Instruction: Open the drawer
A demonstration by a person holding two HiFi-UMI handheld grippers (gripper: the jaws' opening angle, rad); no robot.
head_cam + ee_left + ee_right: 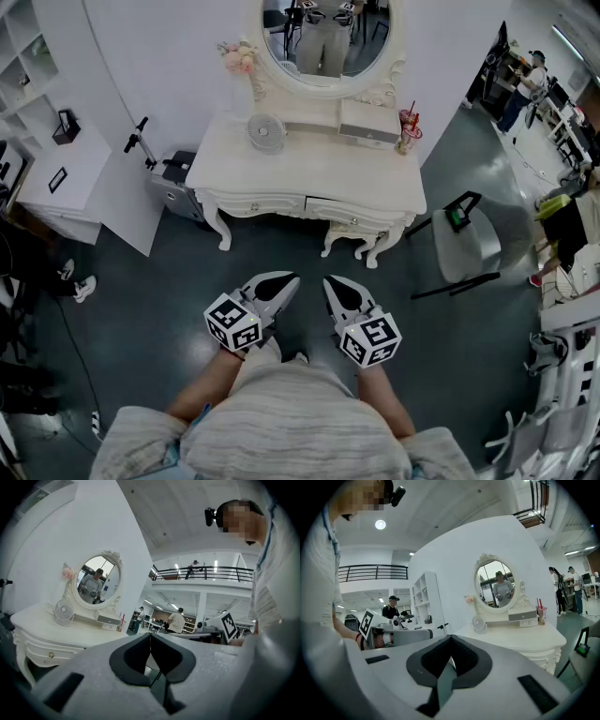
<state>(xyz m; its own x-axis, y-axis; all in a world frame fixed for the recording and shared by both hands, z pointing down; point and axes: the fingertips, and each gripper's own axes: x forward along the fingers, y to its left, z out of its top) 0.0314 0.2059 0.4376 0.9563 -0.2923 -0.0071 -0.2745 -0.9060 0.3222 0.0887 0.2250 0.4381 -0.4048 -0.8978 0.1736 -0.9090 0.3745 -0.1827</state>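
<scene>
A white dressing table [309,173] with an oval mirror [323,37] stands against the wall ahead of me. Its front holds two shut drawers, the left drawer [253,203] and the right drawer [352,217], each with a small knob. A small grey-fronted drawer box [368,127] sits on the tabletop under the mirror, also shut. My left gripper [284,283] and right gripper [335,285] hover side by side over the floor, well short of the table. Both are shut and empty. In the left gripper view the jaws [150,636] touch; the table [56,634] is at the left. The right gripper [450,641] looks the same.
A small fan [265,132] and a cup with straws [409,128] stand on the tabletop. A white stool [361,241] is tucked under the table. A grey chair [464,246] stands to the right, a grey case [174,185] and white shelves [61,169] to the left.
</scene>
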